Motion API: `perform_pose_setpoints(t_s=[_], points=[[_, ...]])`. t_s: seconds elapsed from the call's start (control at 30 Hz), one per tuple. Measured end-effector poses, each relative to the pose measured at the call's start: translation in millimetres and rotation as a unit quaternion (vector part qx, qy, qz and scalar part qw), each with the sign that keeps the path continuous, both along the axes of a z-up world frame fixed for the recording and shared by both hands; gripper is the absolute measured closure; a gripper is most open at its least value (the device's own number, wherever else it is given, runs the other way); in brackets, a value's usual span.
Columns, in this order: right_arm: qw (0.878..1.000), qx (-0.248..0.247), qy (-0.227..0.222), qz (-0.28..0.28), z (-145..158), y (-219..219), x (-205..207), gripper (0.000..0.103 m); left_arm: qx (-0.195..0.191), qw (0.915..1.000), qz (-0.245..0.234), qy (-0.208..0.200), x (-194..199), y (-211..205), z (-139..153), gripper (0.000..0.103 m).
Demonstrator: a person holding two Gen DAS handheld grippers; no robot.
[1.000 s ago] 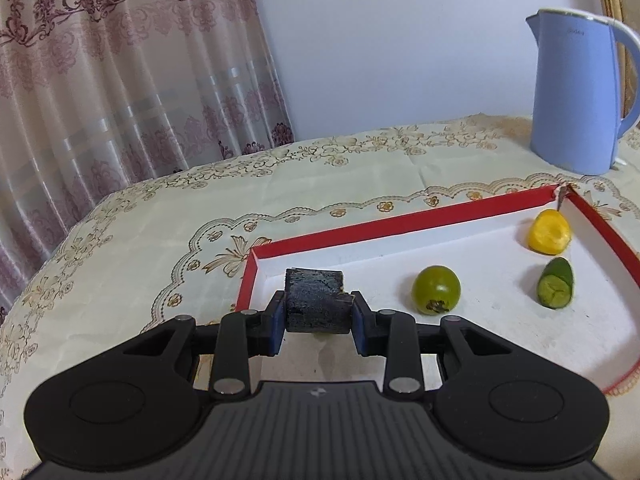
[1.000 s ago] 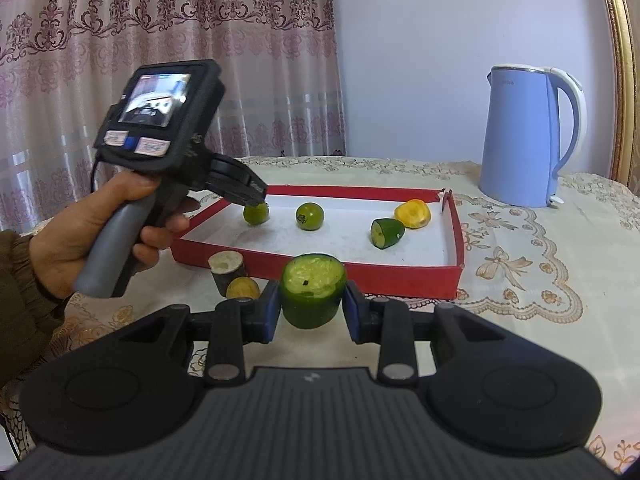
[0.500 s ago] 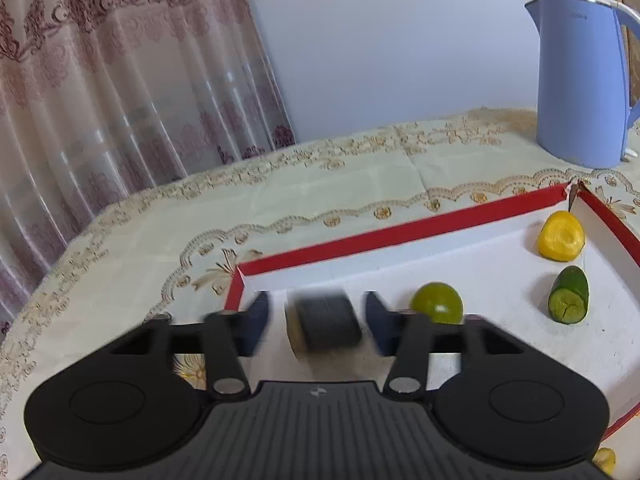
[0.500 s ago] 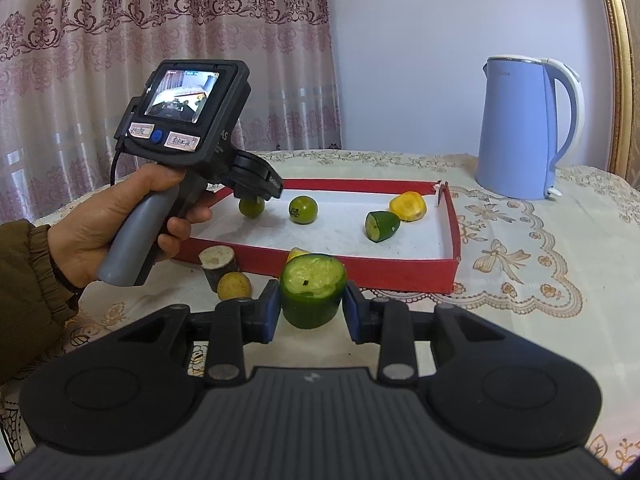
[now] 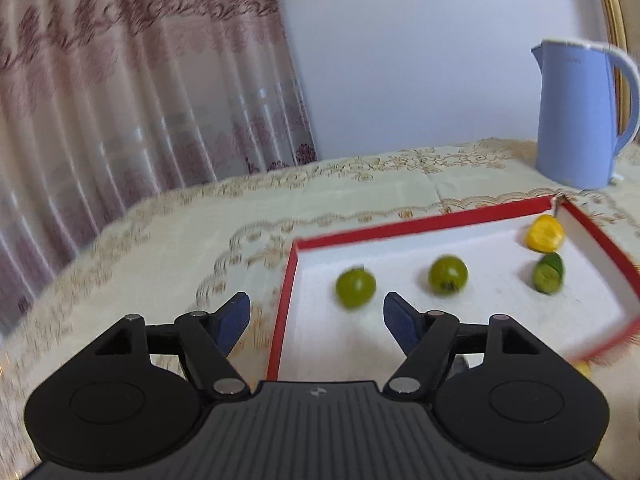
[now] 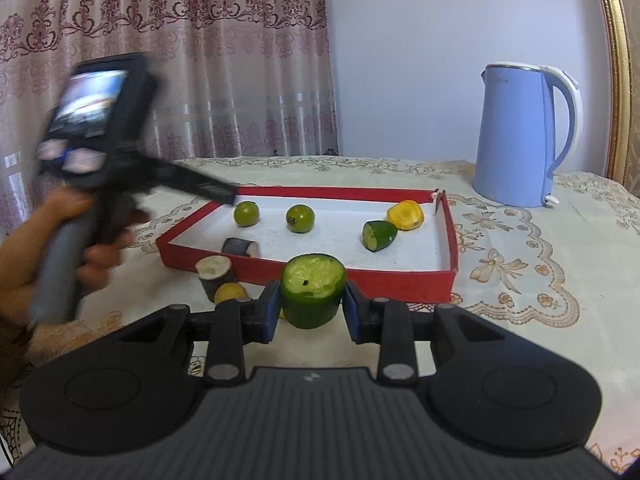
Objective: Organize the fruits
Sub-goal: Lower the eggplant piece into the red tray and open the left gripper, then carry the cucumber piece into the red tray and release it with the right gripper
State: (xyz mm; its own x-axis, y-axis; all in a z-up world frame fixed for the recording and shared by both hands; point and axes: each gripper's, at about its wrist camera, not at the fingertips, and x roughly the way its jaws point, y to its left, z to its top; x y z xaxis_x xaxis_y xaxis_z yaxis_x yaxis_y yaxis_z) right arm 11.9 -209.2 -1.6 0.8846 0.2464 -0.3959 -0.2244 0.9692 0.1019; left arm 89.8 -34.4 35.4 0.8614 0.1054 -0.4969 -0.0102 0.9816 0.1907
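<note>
Inside the red tray [image 6: 450, 236] lies the dark chunk [image 6: 240, 247] just released; left tool [image 5: 316, 320], jaws opening and empty, backs off, while right tool [image 6: 308, 312] grips the cucumber stub [image 6: 312, 292].

Wall: we see a plain pale wall [image 6: 400, 60] behind the table; bare
Curtain: we see pink drapes [image 6: 180, 60] with a dark floral band at left; daylight glows through them
Table: our view shows a cream cloth [image 6: 520, 264] with gold embroidered scrolls
Kettle: we note a blue one [image 6: 516, 136] upright at the far right
Frame: we glimpse a gilt edge [image 6: 612, 60] at right
</note>
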Motion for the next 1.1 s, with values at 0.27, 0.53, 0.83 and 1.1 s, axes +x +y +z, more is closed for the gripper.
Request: perform_pose_setpoints(t_s=[0.27,0.53,0.83,1.1], points=[[1.000,-0.006,-0.004,0.006,2.9,4.7,7.0,0.072,-0.030,0.9992,0.027,0.008,-36.7,22.7,-12.4,0.029],[1.000,-0.018,-0.016,0.004,13.0,5.0,16.6,0.072,-0.037,0.9979,0.047,0.027,-44.9,34.2,-28.4,0.027],[0.999,-0.028,-0.029,0.001,26.5,5.1,34.9,0.072,-0.037,0.9973,0.052,0.037,-43.6,33.9,-39.7,0.027],[0.999,-0.036,-0.035,-0.006,35.5,0.6,49.7,0.072,-0.035,0.9969,0.052,0.047,-40.8,33.6,-44.9,0.027]])
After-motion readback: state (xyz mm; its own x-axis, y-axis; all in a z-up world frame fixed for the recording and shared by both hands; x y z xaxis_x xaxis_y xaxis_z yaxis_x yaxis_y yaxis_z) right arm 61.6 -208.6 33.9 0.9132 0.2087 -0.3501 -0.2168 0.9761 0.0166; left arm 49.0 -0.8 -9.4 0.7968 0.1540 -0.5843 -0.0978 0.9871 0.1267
